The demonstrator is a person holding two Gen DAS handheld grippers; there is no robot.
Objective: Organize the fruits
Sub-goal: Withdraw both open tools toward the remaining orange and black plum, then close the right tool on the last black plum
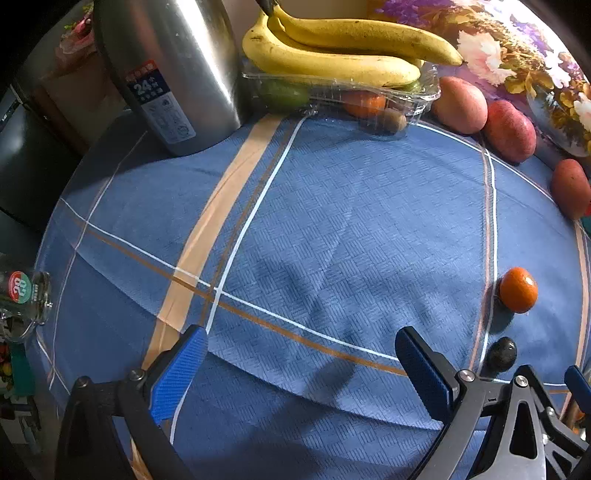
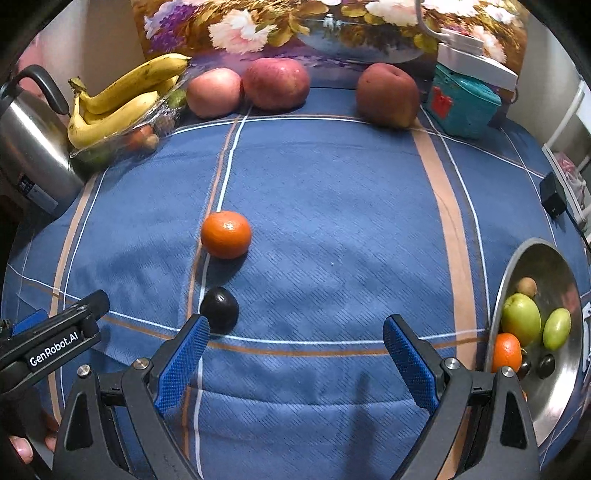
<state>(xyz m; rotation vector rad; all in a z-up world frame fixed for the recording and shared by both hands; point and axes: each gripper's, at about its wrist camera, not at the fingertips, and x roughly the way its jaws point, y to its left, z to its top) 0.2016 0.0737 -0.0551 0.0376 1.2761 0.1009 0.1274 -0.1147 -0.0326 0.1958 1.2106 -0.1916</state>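
1. Setting: a home, judged to be a dining or living area.
2. Table covered with a blue checked tablecloth (image 2: 332, 206).
3. Floral-patterned backdrop (image 2: 280, 26) stands behind the table.
4. Household items present: steel thermos jug (image 1: 173, 70), teal storage box (image 2: 461, 107), bananas (image 1: 332, 48) in a clear plastic tray (image 1: 424, 99), steel bowl (image 2: 554, 387) of fruit.
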